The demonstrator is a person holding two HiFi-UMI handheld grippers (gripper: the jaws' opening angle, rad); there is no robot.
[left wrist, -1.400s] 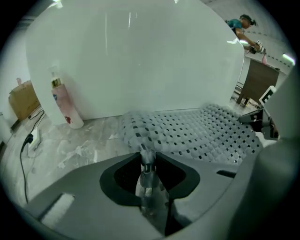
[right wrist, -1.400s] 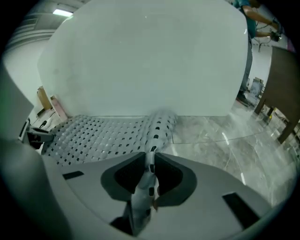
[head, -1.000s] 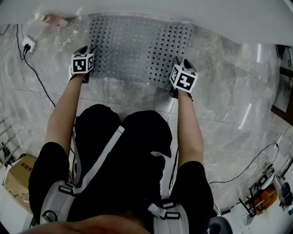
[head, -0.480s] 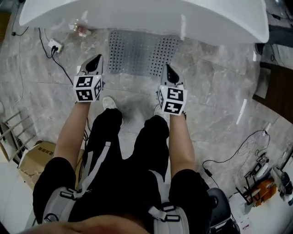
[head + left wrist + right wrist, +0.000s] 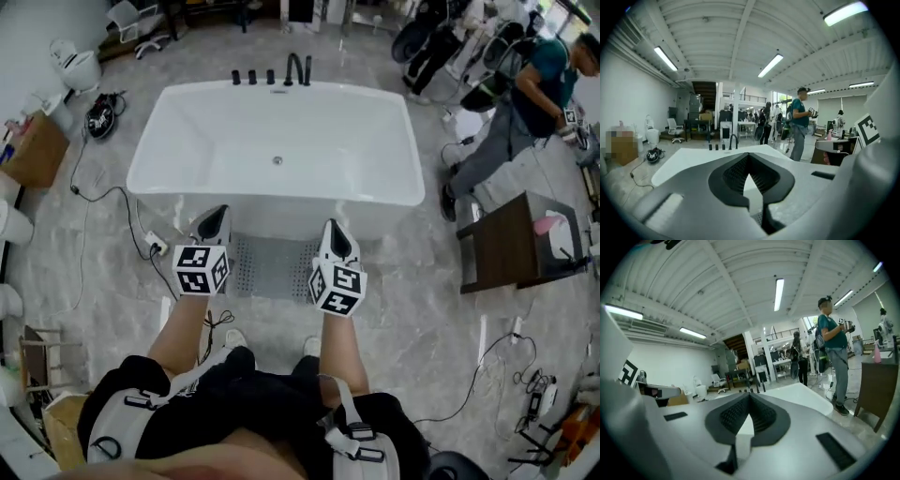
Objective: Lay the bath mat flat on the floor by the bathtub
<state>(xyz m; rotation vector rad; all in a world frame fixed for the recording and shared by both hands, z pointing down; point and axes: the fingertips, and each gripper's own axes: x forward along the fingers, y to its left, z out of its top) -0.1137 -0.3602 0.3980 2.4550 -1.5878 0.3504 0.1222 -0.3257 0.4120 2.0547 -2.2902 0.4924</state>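
The grey perforated bath mat [image 5: 272, 267] lies flat on the marble floor, right against the front of the white bathtub [image 5: 277, 155]. My left gripper [image 5: 217, 216] is held up in the air above the mat's left end, jaws shut and empty. My right gripper [image 5: 333, 230] hovers over the mat's right end, also shut with nothing in it. In the left gripper view the left gripper [image 5: 749, 157] points level across the bathtub [image 5: 693, 161]. The right gripper view shows the right gripper [image 5: 750, 397] with its tips together and the bathtub [image 5: 806, 394] beyond them.
A power strip [image 5: 155, 246] with a black cable lies on the floor left of the mat. A dark wooden side table [image 5: 511, 239] stands to the right. A person in a teal shirt [image 5: 539, 89] stands at the far right. A cardboard box [image 5: 37, 150] sits at the left.
Both grippers have come off the mat's front edge and risen well above it, now shut. The view has pulled up from the floor, so the whole tub shows.
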